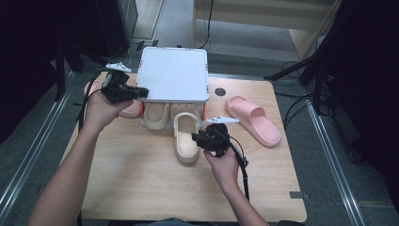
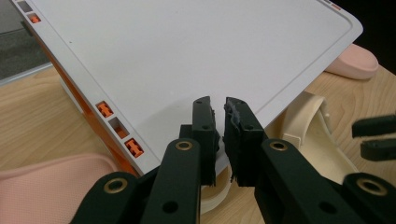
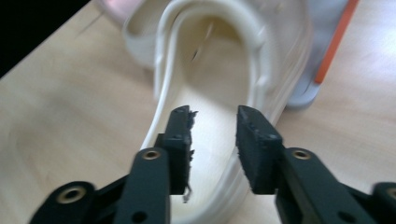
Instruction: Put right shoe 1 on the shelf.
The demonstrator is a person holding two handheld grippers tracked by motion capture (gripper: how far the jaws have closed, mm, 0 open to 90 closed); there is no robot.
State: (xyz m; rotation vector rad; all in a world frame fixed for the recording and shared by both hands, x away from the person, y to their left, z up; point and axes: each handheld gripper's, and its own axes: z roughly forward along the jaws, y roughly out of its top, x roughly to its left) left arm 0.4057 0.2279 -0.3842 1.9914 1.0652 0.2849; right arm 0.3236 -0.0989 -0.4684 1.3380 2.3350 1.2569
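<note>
A grey-white box lid (image 1: 174, 73) (image 2: 187, 51) stands raised over the box at the table's far side. My left gripper (image 1: 136, 92) (image 2: 219, 116) is shut on the lid's front left edge. Under the lid lies a cream slipper (image 1: 156, 115). A second cream slipper (image 1: 185, 139) (image 3: 210, 70) (image 2: 317, 130) pokes out of the box toward me, heel on the table. My right gripper (image 1: 198, 138) (image 3: 214, 140) hovers open over that slipper's heel end by its right rim, with the insole showing between the jaws.
One pink slipper (image 1: 254, 120) (image 2: 355, 63) lies on the table right of the box, another (image 1: 129, 110) (image 2: 46, 186) sits left of it below my left hand. The box (image 3: 322, 60) has orange clips. Bare wood lies near the front edge.
</note>
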